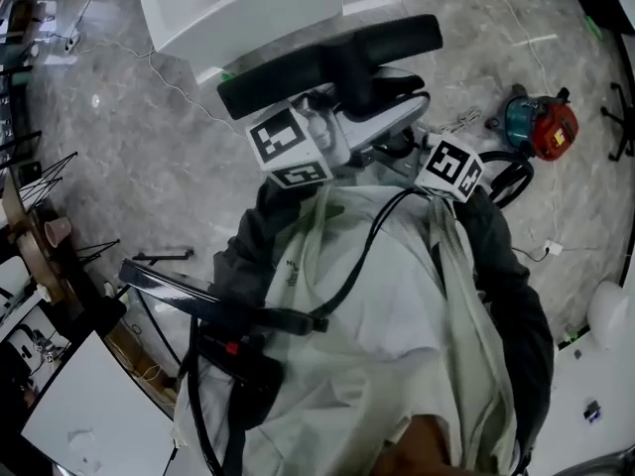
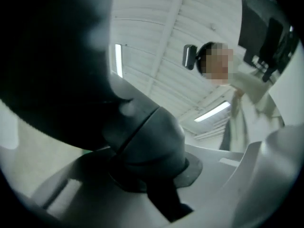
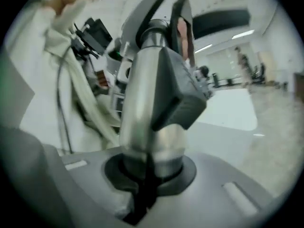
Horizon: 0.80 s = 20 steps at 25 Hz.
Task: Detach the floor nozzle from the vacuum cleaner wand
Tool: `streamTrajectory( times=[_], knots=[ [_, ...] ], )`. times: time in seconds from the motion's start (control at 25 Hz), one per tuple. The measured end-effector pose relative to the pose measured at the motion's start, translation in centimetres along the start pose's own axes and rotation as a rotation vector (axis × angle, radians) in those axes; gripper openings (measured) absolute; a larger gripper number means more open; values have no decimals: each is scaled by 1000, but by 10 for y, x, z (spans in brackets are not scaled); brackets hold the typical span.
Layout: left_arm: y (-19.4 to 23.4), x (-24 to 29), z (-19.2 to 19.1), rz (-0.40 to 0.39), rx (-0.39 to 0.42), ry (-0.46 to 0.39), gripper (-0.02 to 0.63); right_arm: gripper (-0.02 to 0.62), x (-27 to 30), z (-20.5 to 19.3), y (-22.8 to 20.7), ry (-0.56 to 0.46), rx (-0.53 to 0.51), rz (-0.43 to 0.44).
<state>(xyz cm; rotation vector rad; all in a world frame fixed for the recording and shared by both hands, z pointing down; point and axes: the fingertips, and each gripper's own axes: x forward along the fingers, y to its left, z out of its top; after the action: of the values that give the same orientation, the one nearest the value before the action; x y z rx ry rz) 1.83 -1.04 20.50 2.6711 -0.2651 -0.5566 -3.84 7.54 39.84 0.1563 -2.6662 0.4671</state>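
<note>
The black floor nozzle [image 1: 327, 62] is held up in front of my chest, lying crosswise. In the left gripper view its dark head [image 2: 57, 56] fills the upper left and its rounded neck [image 2: 147, 137] sits between the jaws, so my left gripper [image 2: 147, 175] is shut on it. My right gripper [image 3: 149, 170] is shut on the silver wand [image 3: 140, 94], just below a dark grey collar [image 3: 183, 94]. In the head view both marker cubes [image 1: 288, 147] [image 1: 451, 167] sit close together under the nozzle. The joint between neck and wand is hidden.
A teal and red vacuum body [image 1: 541, 122] with a black hose [image 1: 506, 177] lies on the grey floor at the right. A white table [image 1: 248, 3] stands at the top. White boards [image 1: 89, 395] and racks line the left side. My pale jacket fills the lower middle.
</note>
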Motion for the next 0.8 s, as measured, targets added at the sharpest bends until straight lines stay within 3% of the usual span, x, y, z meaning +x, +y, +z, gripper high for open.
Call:
streamTrajectory(
  times=[0.08, 0.12, 0.16, 0.2, 0.28, 0.36, 0.48, 0.56, 0.6, 0.68, 0.72, 0.8],
  knots=[
    [-20, 4, 1, -150, -31, -26, 72, 37, -16, -1, 35, 2, 37, 353],
    [-15, 7, -3, -144, -62, -33, 72, 37, -23, -2, 43, 7, 79, 475],
    [-1, 9, -8, -91, -100, -35, 72, 37, -27, -3, 41, 10, 126, 527],
    [18, 11, -14, -19, -135, -33, 72, 35, -26, -5, 33, 14, 167, 515],
    [45, 8, -24, 104, -165, -18, 74, 35, -15, -13, 11, 30, 202, 369],
    [56, 3, -29, 200, -138, 4, 71, 35, -2, -22, -12, 48, 170, 135],
    [75, -6, -33, 408, -67, 17, 71, 35, 5, -28, -55, 71, 94, -300],
    [86, -13, -34, 512, -47, 11, 71, 35, 6, -31, -72, 88, 57, -457],
    [86, -15, -34, 509, -45, 1, 71, 35, 7, -32, -73, 93, 41, -468],
    [72, -16, -30, 408, -40, -26, 71, 35, 8, -32, -61, 93, 16, -380],
    [60, -16, -27, 335, -36, -36, 72, 37, 8, -30, -50, 87, 10, -288],
    [35, -14, -21, 177, -40, -52, 72, 37, 5, -26, -18, 74, 20, -17]
  ],
)
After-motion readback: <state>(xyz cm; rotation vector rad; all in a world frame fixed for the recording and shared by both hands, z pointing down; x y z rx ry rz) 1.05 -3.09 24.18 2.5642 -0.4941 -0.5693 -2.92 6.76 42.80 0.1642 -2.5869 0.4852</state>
